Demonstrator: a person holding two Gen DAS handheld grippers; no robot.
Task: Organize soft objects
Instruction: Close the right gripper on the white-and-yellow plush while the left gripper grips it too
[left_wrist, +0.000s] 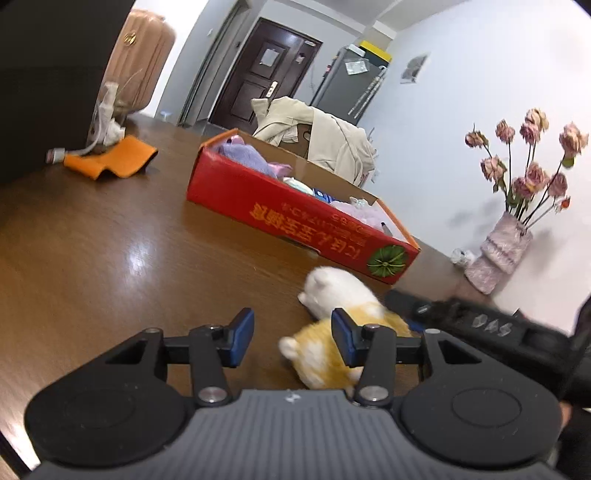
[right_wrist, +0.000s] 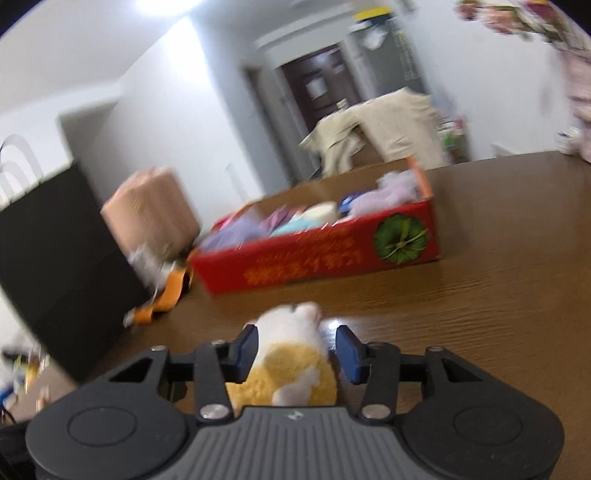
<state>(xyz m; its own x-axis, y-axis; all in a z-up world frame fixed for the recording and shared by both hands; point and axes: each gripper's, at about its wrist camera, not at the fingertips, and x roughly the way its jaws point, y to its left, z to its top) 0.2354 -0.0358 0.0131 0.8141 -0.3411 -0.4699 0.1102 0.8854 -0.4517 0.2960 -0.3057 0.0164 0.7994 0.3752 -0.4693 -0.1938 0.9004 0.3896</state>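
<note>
At lower centre of the right wrist view, the right gripper (right_wrist: 293, 350) has its jaws apart around an orange-and-white plush toy (right_wrist: 291, 358) lying on the wooden table (right_wrist: 498, 295). Left gripper (left_wrist: 292, 338) jaws apart, empty. Red box (left_wrist: 295, 221) of soft items sits mid-frame.

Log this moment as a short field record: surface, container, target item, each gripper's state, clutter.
surface: brown wooden table
container: red box, open top, already holding soft toys
target: white and orange plush, lying on the table in front of the box
right gripper: jaws open, straddling the plush, not clamped
left gripper: open, empty, beside the plush
clutter: orange cloth, vase of roses, beige jacket behind the box
</note>
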